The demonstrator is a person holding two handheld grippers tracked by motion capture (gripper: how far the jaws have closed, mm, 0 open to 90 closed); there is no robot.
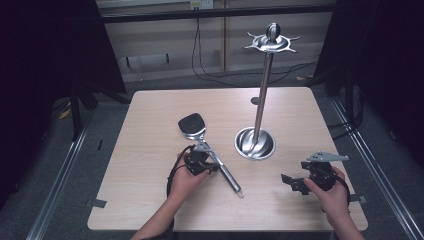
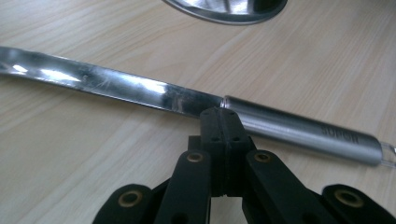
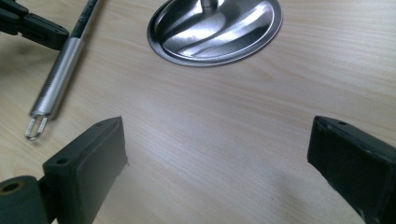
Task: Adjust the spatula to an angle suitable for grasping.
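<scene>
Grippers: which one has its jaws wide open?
The right gripper: its jaws stand wide apart over bare table. The left gripper has jaws pressed together beside the spatula handle.

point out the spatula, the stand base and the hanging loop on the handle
spatula (image 1: 192, 124): high view, black blade
stand base (image 3: 215, 32): right gripper view, shiny dish
hanging loop (image 3: 34, 130): right gripper view, wire end

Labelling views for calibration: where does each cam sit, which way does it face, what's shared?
High view: above the person's side, facing forward and down on the table; both forearms, left gripper and right gripper show.
Left gripper view: on the left gripper, jaws shut, facing the spatula.
Right gripper view: on the right gripper, jaws open, facing the stand's base.
Shared: all three show the spatula and the stand's base.
</scene>
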